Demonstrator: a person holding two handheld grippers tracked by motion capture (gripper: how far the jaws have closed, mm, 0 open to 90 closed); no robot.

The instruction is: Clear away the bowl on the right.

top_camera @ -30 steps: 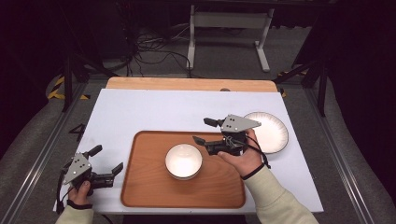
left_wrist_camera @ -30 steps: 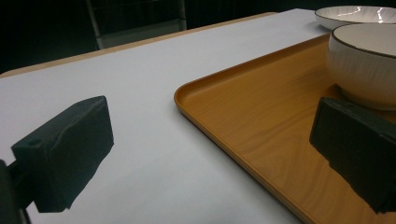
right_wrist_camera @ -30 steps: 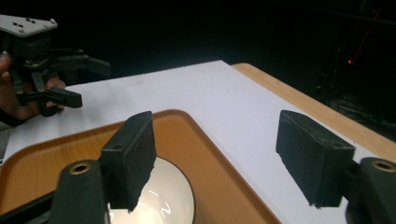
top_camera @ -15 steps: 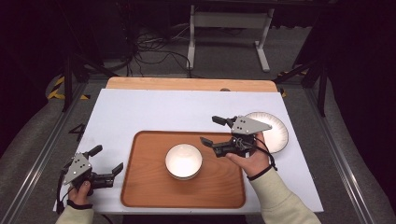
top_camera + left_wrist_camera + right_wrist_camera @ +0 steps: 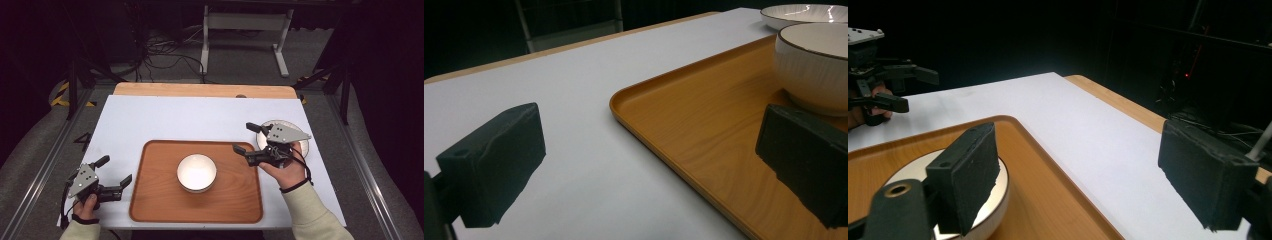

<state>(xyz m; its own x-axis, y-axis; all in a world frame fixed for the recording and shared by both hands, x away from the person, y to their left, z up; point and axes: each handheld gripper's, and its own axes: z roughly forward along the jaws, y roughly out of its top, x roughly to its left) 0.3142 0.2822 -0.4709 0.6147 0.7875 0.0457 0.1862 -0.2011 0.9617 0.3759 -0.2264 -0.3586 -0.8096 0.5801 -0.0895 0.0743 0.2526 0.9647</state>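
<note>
The right gripper (image 5: 248, 137), held in the person's right hand, has slid away from the small white ceramic bowl (image 5: 196, 172) toward three o'clock over the last second, and its jaws have just been opening. They now stand spread wide with nothing between them: the right gripper view shows only bare white tabletop (image 5: 1083, 135) between the two black pads (image 5: 965, 175), with the bowl (image 5: 948, 200) low behind the near pad. A second ago this gripper hung close to the bowl's rim at about two o'clock; now it hovers over the right edge of the rounded brown wooden tray (image 5: 155, 210), just short of the flat white round plate (image 5: 303, 146) lying on the table beyond that edge.

The bowl sits upright near the middle of the tray, free of both grippers. I take it that the bowl has been set down and let go, so that piece of work looks finished, and the retreat toward the plate suggests the plate comes next.

The left gripper (image 5: 114, 171) has not shifted. It rests off the tray's eight o'clock corner, jaws spread and empty, with the tray's rim (image 5: 659, 125) running between them in the left gripper view.
</note>
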